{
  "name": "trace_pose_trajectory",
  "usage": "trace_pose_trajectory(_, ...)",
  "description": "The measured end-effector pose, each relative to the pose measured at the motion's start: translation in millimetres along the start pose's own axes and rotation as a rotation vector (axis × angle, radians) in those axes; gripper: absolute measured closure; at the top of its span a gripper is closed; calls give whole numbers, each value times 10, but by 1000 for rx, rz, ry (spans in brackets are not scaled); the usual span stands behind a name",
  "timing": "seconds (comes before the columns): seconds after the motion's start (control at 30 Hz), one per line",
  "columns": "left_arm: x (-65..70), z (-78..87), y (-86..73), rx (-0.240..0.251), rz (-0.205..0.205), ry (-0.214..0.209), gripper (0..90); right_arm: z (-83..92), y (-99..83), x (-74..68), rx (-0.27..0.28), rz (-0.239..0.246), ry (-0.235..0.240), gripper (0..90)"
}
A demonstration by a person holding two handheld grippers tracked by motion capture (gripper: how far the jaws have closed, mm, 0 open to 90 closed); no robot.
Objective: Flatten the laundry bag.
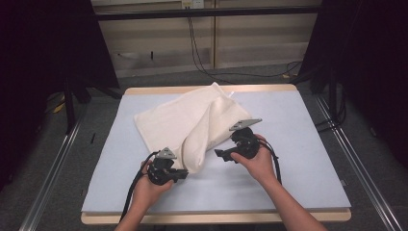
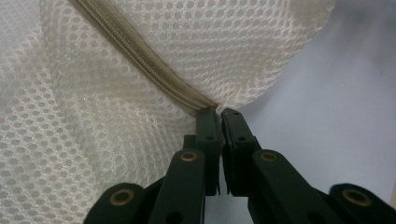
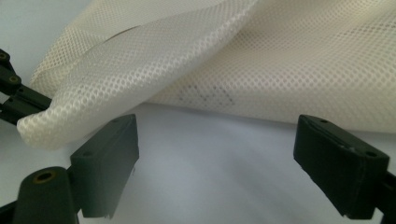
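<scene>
Cream mesh bag (image 1: 190, 122) spread across the middle of the pale blue-grey table (image 1: 298, 144), one flap lifted and folded over toward the near edge. Near corner of that flap pinched by the left gripper (image 1: 182, 174), down at the lower left of the high view. In the left gripper view, left gripper (image 2: 219, 114) with jaws pressed together, clamped on the bag (image 2: 116, 93) right at the end of its beige zipper (image 2: 140, 60); zipper running up and away to the left from the jaw tips, mesh bulging above and to the left, bare table (image 2: 336, 102) to the right.

Right gripper (image 1: 220, 155) just beside the folded flap, on its right side, held in the right hand (image 1: 260, 161). In the right gripper view, right gripper (image 3: 215, 154) with jaws wide apart, nothing between the pads. Bag (image 3: 257, 60) lying just beyond and above the jaw tips, its rolled fold (image 3: 70, 112) hanging over the left jaw, whether touching it unclear. Table surface (image 3: 210, 163) bare between the two jaws. Left gripper's black links (image 3: 11, 93) at the left edge of that view, beside the fold.
</scene>
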State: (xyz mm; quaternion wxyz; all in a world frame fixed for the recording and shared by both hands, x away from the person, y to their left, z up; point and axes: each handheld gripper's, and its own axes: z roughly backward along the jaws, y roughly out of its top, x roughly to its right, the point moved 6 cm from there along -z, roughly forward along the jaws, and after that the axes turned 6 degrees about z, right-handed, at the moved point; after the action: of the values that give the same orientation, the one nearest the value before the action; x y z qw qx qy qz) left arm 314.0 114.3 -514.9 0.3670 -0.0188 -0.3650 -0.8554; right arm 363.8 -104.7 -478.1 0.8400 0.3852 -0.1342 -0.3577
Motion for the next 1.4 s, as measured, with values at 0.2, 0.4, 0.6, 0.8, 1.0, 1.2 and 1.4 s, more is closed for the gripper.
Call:
trace_pose_trajectory(0.2, 40, 5, -2, -11, -22, -9, 864, -154, 117, -119, 18, -7, 36, 148)
trace_pose_trajectory(0.4, 43, -14, -3, -21, -33, -16, 864, -225, 231, -190, 34, -27, 50, 162)
trace_pose_trajectory(0.6, 38, -22, 0, -24, -36, -15, 864, -374, 192, -310, -49, -47, 93, 313)
trace_pose_trajectory(0.8, 28, -19, 4, -22, -33, -23, 862, -379, 159, -421, -65, -14, 170, 808)
trace_pose_trajectory(1.0, 26, 71, 63, 28, 17, -38, 820, -295, 131, -455, -58, 15, 169, 869)
trace_pose_trajectory(1.2, -124, 268, 156, 134, 99, -27, 732, -154, -25, -507, -33, 20, 172, 868)
trace_pose_trajectory(1.4, -198, 251, 223, 189, 108, 17, 577, -100, -193, -544, -29, 3, 170, 863)
